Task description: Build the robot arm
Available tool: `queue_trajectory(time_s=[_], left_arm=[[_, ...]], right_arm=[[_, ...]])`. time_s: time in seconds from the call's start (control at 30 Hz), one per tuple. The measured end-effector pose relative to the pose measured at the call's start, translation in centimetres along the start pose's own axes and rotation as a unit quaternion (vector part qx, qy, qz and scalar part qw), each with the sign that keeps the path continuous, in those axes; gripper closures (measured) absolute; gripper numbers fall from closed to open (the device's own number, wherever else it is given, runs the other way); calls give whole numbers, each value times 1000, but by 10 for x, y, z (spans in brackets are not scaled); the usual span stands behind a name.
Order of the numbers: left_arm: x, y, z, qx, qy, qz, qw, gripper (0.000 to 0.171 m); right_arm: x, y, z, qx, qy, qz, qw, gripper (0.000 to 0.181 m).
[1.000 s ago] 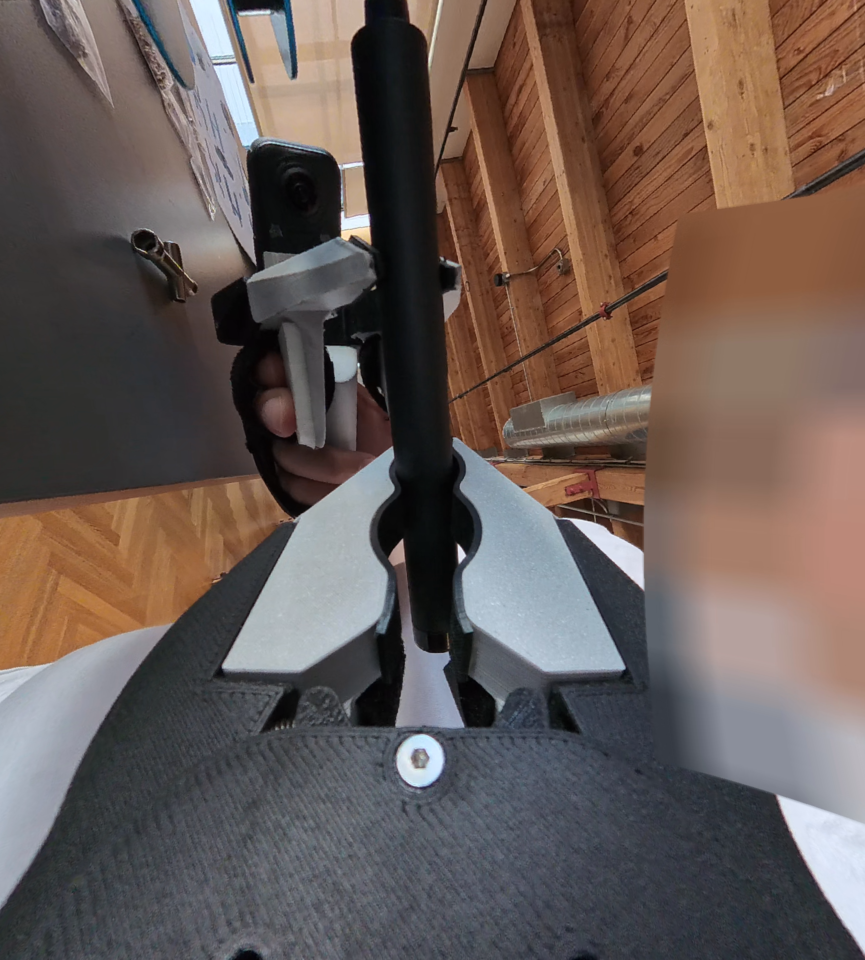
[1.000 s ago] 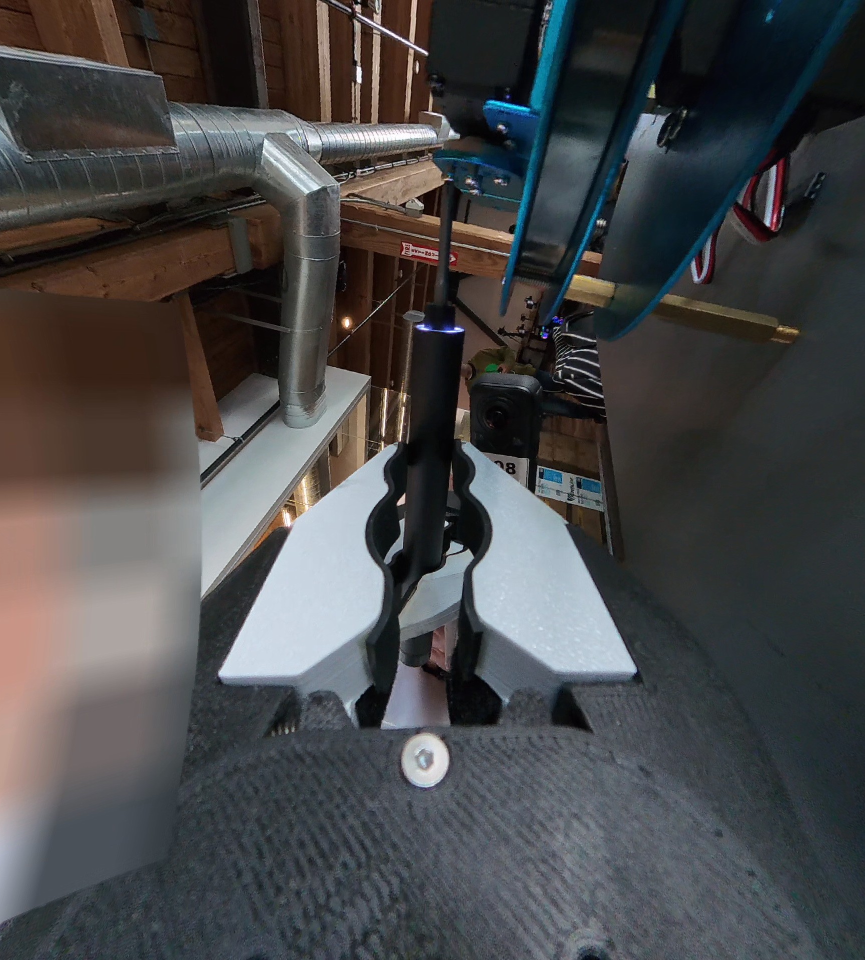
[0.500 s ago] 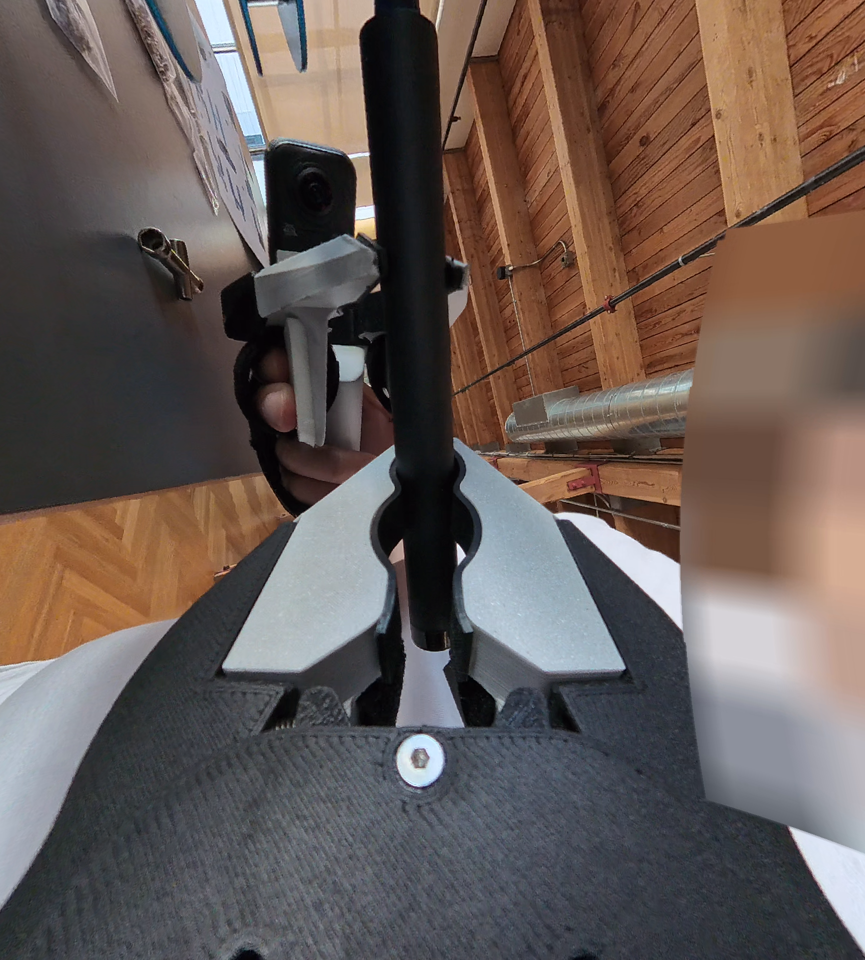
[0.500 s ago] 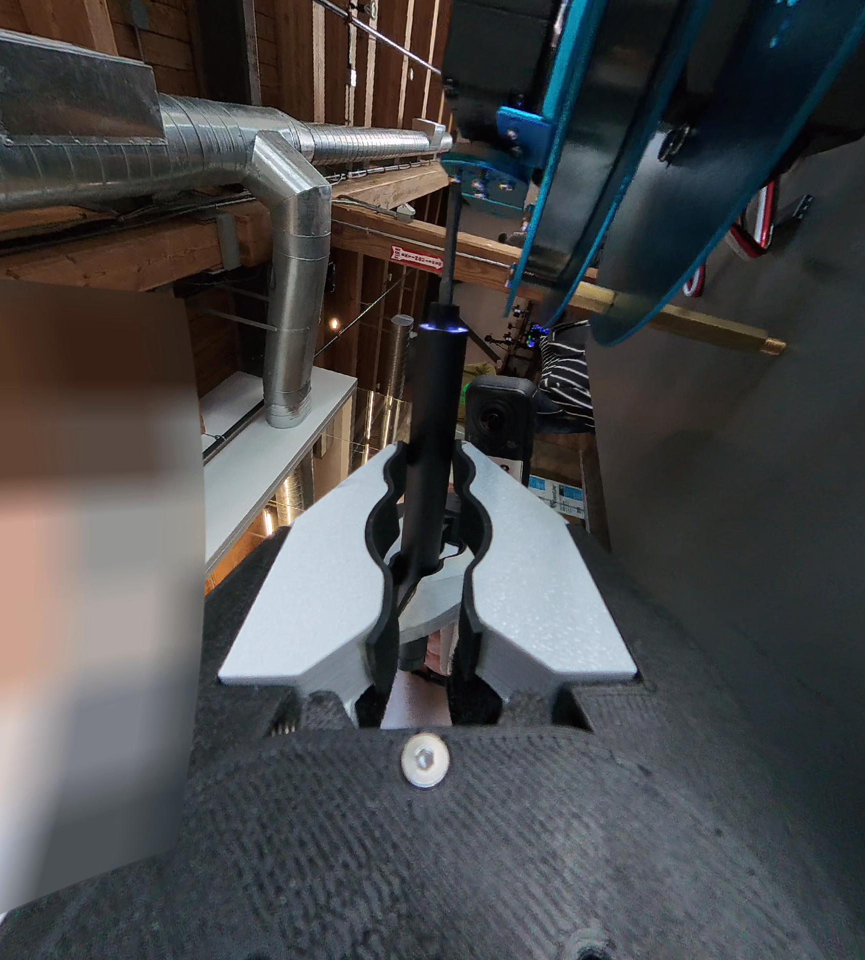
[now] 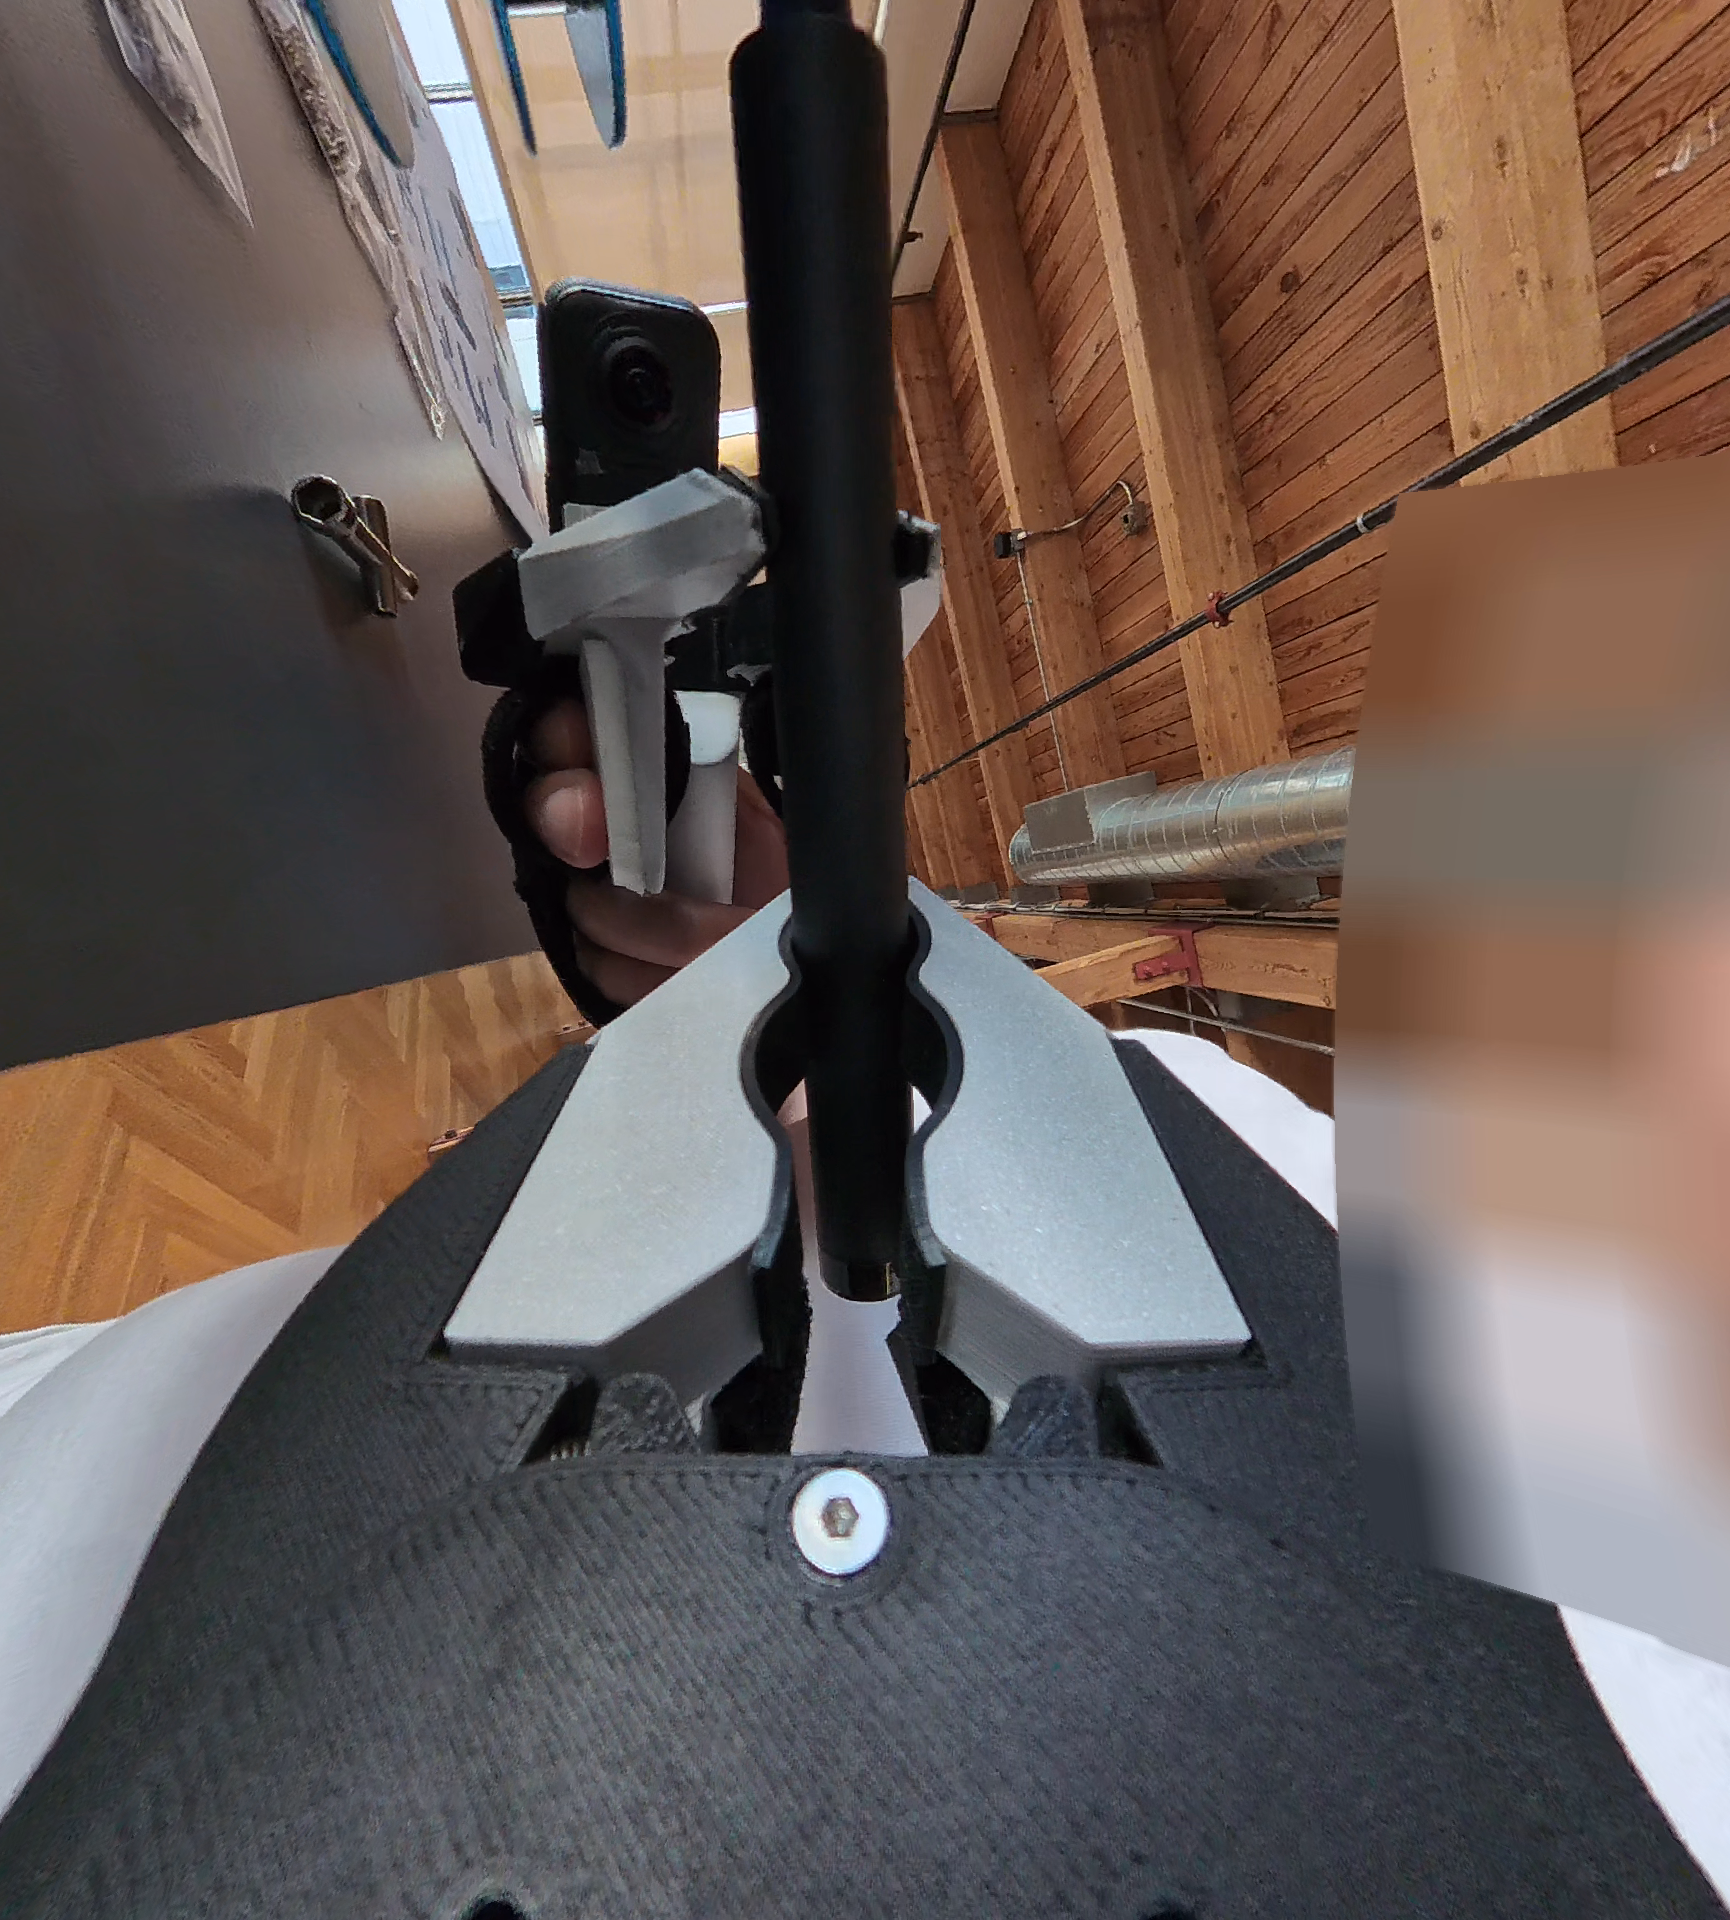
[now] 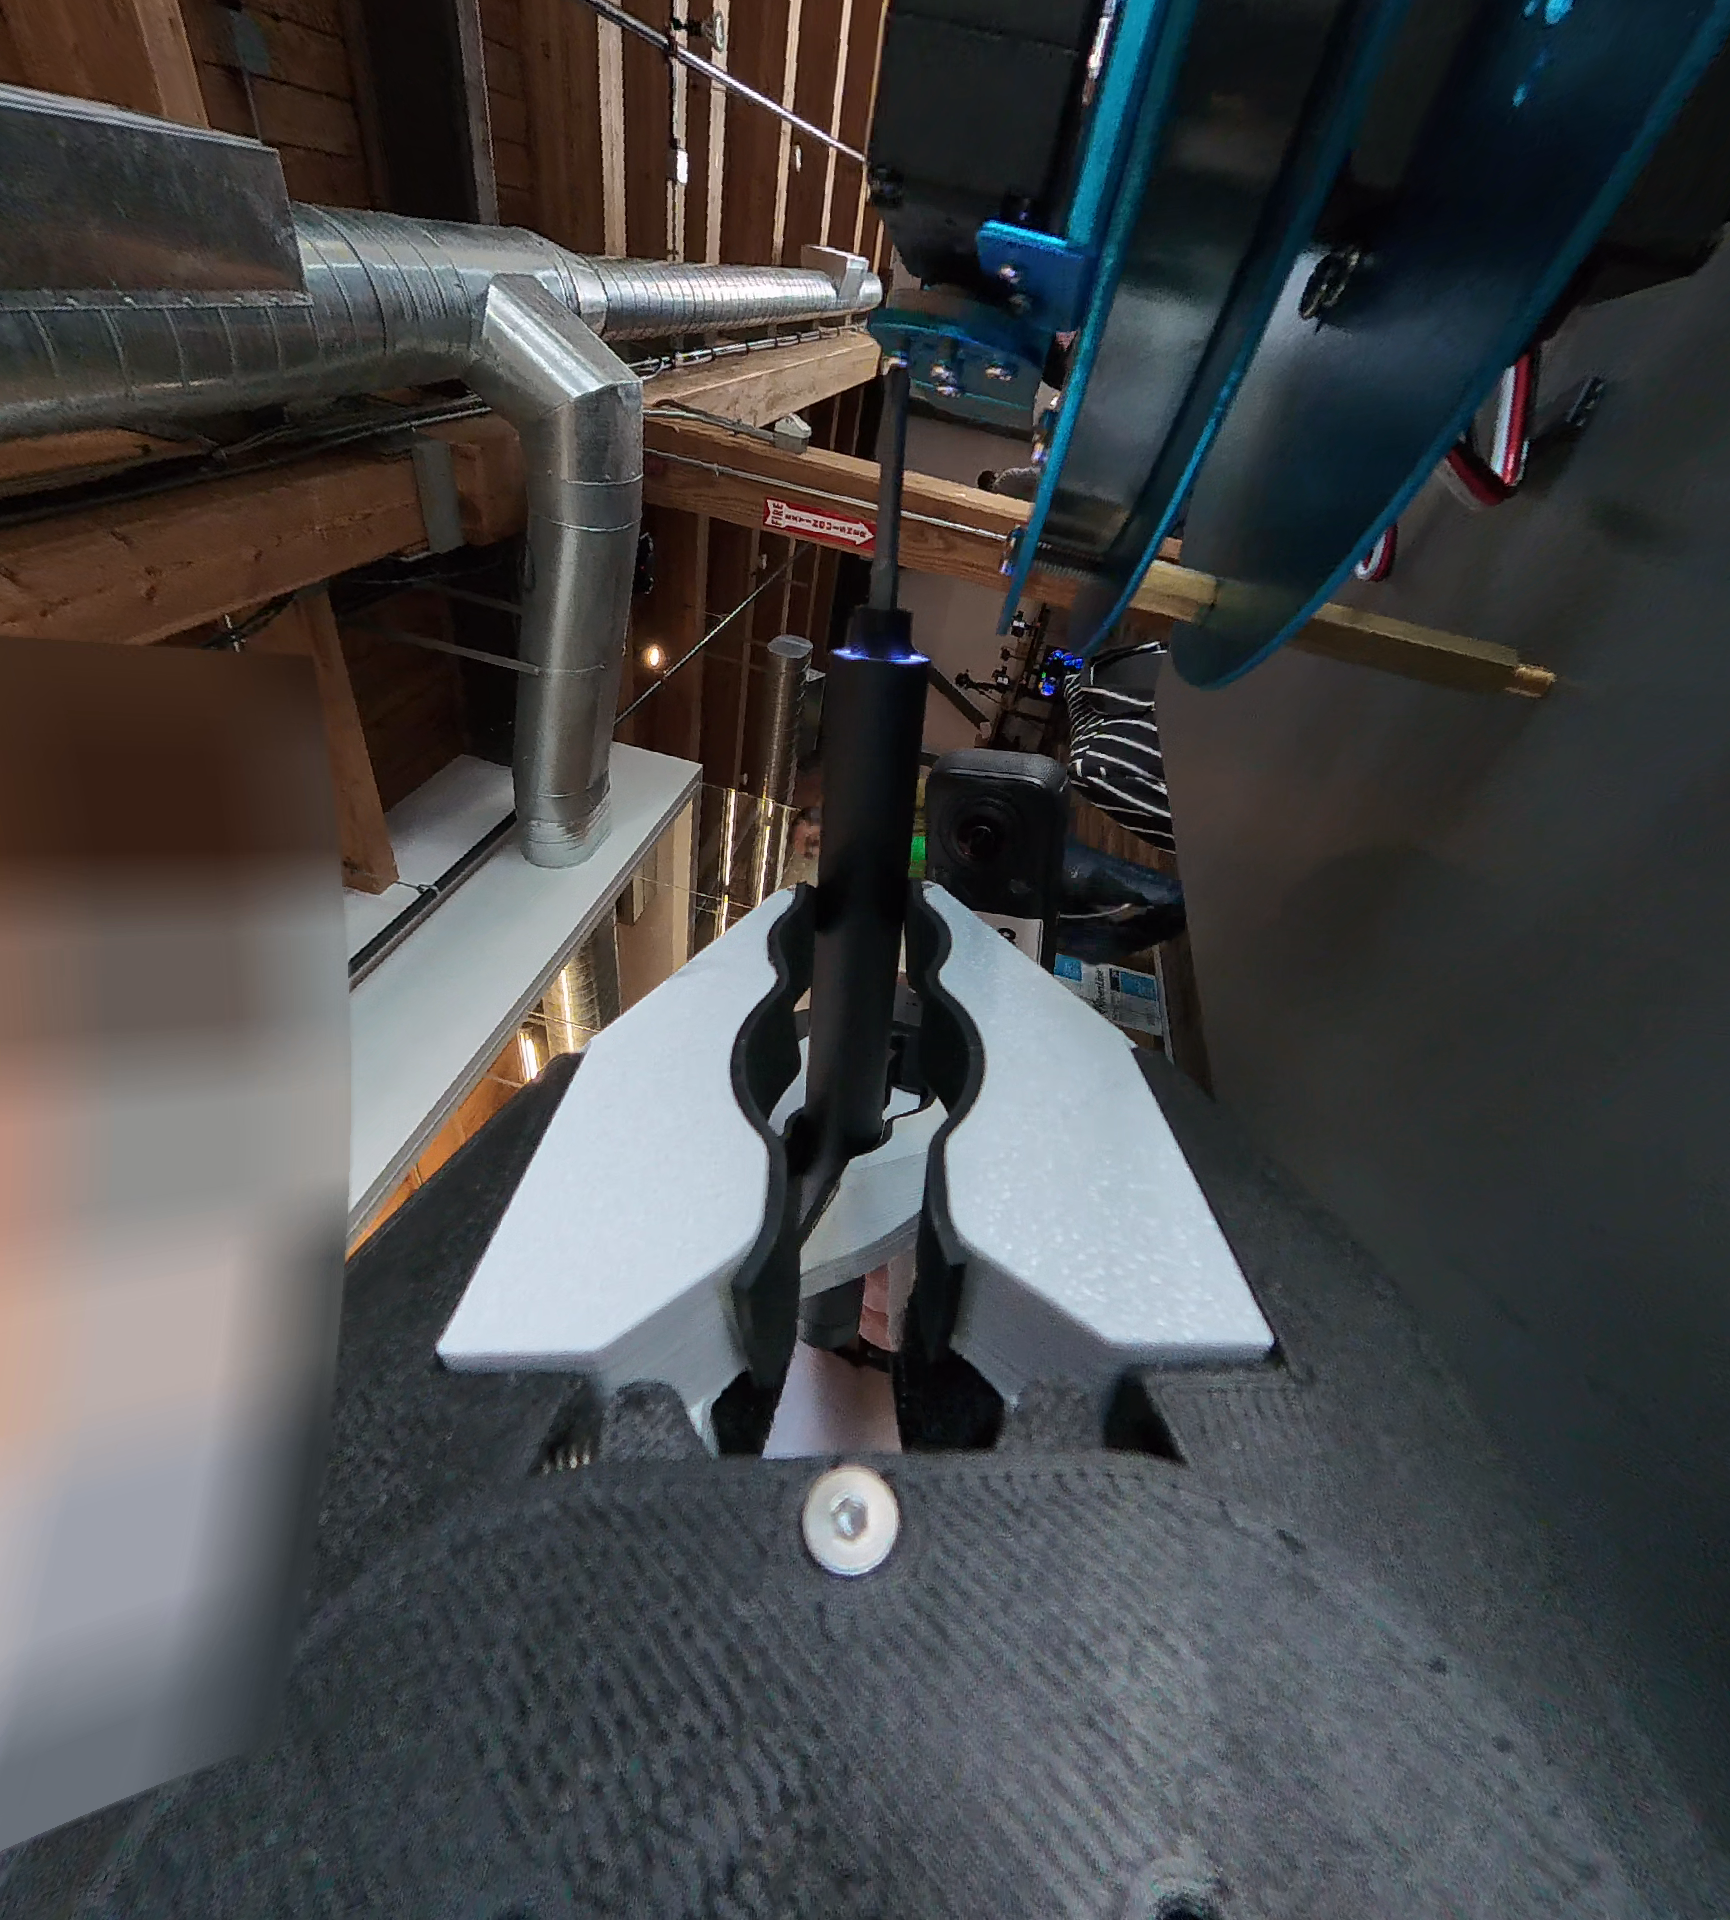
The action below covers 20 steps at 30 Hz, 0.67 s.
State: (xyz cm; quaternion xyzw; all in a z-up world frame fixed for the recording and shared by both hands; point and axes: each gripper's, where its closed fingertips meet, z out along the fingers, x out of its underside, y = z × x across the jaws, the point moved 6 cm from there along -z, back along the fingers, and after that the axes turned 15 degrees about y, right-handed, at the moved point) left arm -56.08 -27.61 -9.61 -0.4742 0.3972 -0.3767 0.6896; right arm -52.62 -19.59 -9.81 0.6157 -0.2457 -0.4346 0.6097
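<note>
Lighting: daylight, bright and even in the left wrist view — the pale window strip (image 5: 471, 208) at top nearly washes out. Right wrist view dimmer; brown wooden beams (image 6: 165, 561) sit in shadow, soft sheen on the silver metal duct (image 6: 570, 582). Focus sharp at centre. Wide-angle bending at edges — mosaic patches overlaid.

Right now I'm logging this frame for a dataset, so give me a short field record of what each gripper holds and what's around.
left gripper: shut on black electric screwdriver, near its butt end
right gripper: shut on the same screwdriver, farther up the body
bit tip: at a blue bracket of the blue-and-black assembly
surface: dark grey panel with a small metal fitting
background: silver duct, wooden wall
</note>
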Motion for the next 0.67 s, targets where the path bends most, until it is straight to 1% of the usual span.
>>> queue_trajectory(time_s=[0.27,0.47,0.67], left_arm=[[-1,1,3,-4,11,-4,1000,162],[-2,1,2,-3,7,-7,1000,162],[-3,-2,-6,-8,4,-5,1000,162]], right_arm=[[0,-1,-2,-4,-8,4,1000,166],[0,-1,-2,1,-15,-3,1000,166],[1,-3,2,-15,-41,3,999,166]])
